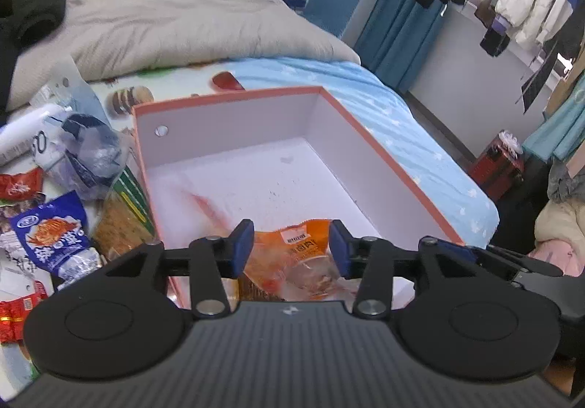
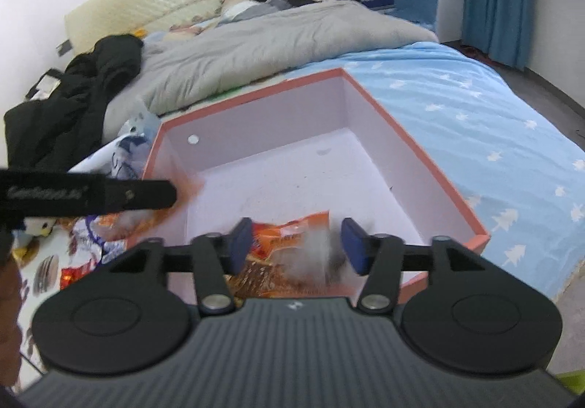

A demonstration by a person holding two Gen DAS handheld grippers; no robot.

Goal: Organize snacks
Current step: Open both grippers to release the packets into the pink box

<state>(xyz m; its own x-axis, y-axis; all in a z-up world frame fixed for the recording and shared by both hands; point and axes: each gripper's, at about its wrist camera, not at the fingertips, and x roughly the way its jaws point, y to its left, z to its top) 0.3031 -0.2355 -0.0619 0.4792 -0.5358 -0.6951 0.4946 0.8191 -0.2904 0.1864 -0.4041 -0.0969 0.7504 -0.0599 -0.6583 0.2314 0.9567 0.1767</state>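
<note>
Starting left: crinkly foil snack packets [image 1: 55, 243] piled on the bedsheet, then a rigid white-lined cardboard box [image 1: 387, 166]. Orange snack pouch [image 1: 296, 261] lies inside (lower half hidden). Left gripper [image 1: 290, 249] and right gripper [image 2: 297, 245] jaws apart, gripping nothing.

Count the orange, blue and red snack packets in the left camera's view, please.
Orange packet, in the box: 1
Blue packet, left of the box: 1
Red packets, at the left edge: 2
Total: 4
A blurred reddish streak in the box is not counted.
</note>
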